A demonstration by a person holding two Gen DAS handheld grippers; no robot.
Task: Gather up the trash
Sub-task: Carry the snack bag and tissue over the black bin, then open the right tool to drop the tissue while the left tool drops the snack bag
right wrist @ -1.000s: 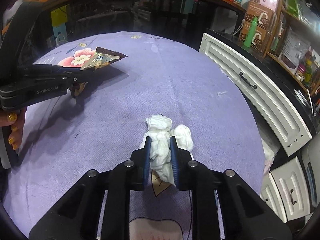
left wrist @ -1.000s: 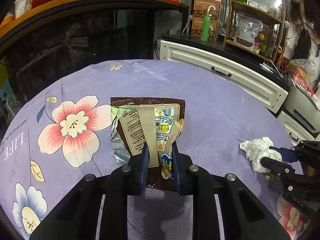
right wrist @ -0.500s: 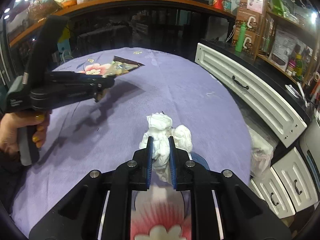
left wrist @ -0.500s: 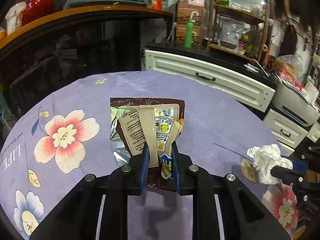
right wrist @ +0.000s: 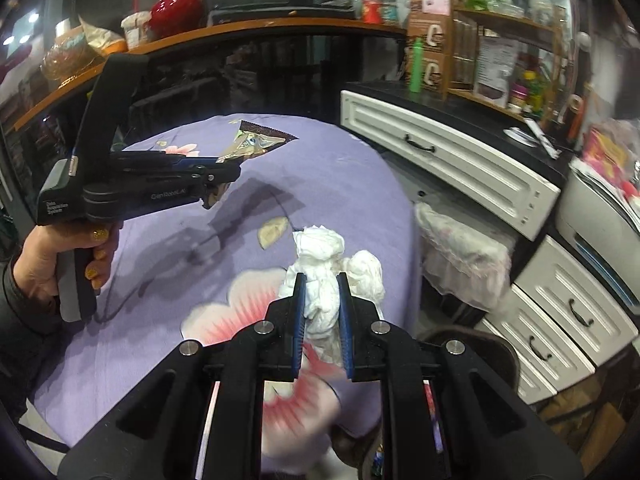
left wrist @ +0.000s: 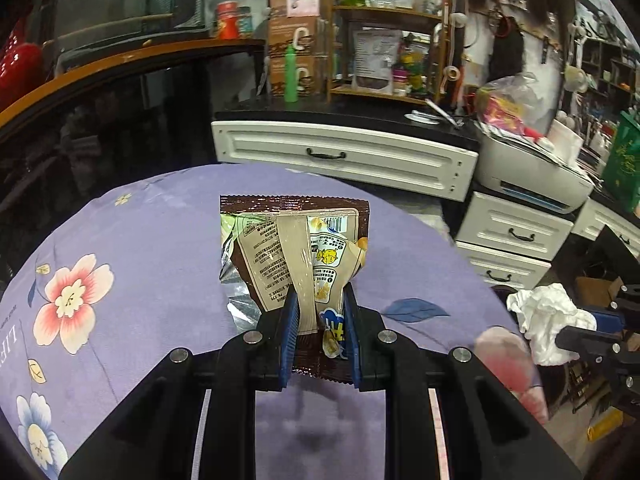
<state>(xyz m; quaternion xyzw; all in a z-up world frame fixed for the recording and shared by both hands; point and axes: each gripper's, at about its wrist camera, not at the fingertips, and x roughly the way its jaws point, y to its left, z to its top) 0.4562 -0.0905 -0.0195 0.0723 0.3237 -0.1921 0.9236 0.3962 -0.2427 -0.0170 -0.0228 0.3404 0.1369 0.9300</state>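
Observation:
My left gripper (left wrist: pixel 320 312) is shut on a brown and beige snack wrapper (left wrist: pixel 296 244), which it holds clear above the purple flowered tablecloth (left wrist: pixel 152 240). In the right wrist view the same wrapper (right wrist: pixel 256 142) sticks out of the left gripper (right wrist: pixel 224 168), held by a hand at the left. My right gripper (right wrist: pixel 320 292) is shut on a crumpled white tissue (right wrist: pixel 324 252), lifted over the table's right edge. That tissue (left wrist: pixel 548 316) also shows at the right of the left wrist view, with the right gripper behind it.
A white drawer cabinet (right wrist: pixel 448 160) with a black top runs along the right, with lower white drawers (right wrist: pixel 560 320) nearer. A printer (left wrist: pixel 532 168) sits on the drawers. Dark glass cabinets with a wooden shelf (right wrist: pixel 240 36) stand behind the table. A lace-covered seat (right wrist: pixel 460 252) is beside the table.
Both grippers have moved to the right across the table and risen a little, each still holding its piece of trash. The tissue now hangs past the table's right edge.

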